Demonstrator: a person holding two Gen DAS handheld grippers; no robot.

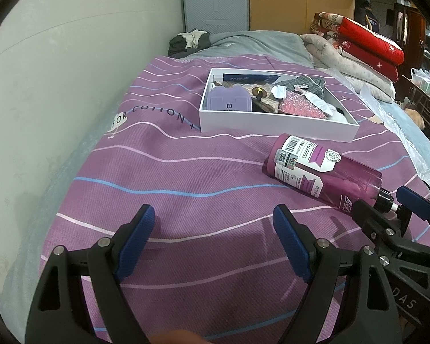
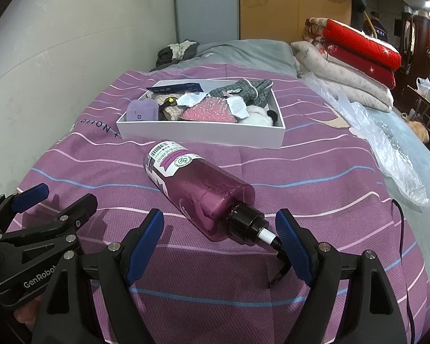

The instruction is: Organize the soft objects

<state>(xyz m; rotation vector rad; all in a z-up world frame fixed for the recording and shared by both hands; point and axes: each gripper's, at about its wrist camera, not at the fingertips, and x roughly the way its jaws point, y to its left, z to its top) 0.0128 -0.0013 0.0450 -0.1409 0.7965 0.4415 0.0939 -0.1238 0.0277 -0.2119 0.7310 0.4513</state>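
Here, both grippers hover over a bed covered by a purple striped sheet (image 1: 186,149). The left gripper (image 1: 212,229) has its jaws spread wide, with only bare sheet between the blue pads (image 1: 134,243). The right gripper (image 2: 219,229) also has its jaws spread; the pump head of a pink bottle (image 2: 197,183) lies between its pads (image 2: 293,246), close to the right-hand one, and contact cannot be confirmed. Nothing is gripped by either tool.

The bottle lies on its side on the sheet, base toward a white box (image 1: 272,121) and pump toward the grippers. It rests near the box but apart from it.

The box sits flat on the sheet beyond the bottle. Inside it, at the left end, is a lilac case (image 1: 229,101). Next to the case lie plaid cloth (image 2: 172,111), a pink sequin pouch (image 2: 206,113) with a white tag, and grey checked fabric (image 2: 252,90) toward the far right corner. A white fluffy item (image 2: 258,114) fills the near right corner. A dark blue card (image 1: 243,76) leans at the back wall of the box.

Beyond the sheet lies a grey blanket (image 1: 258,43) with dark clothing (image 1: 189,41) bunched at the wall side. Folded quilts (image 2: 358,57), red on top, are stacked at the right. Clear plastic wrap (image 2: 387,149) lies along the right edge of the bed.
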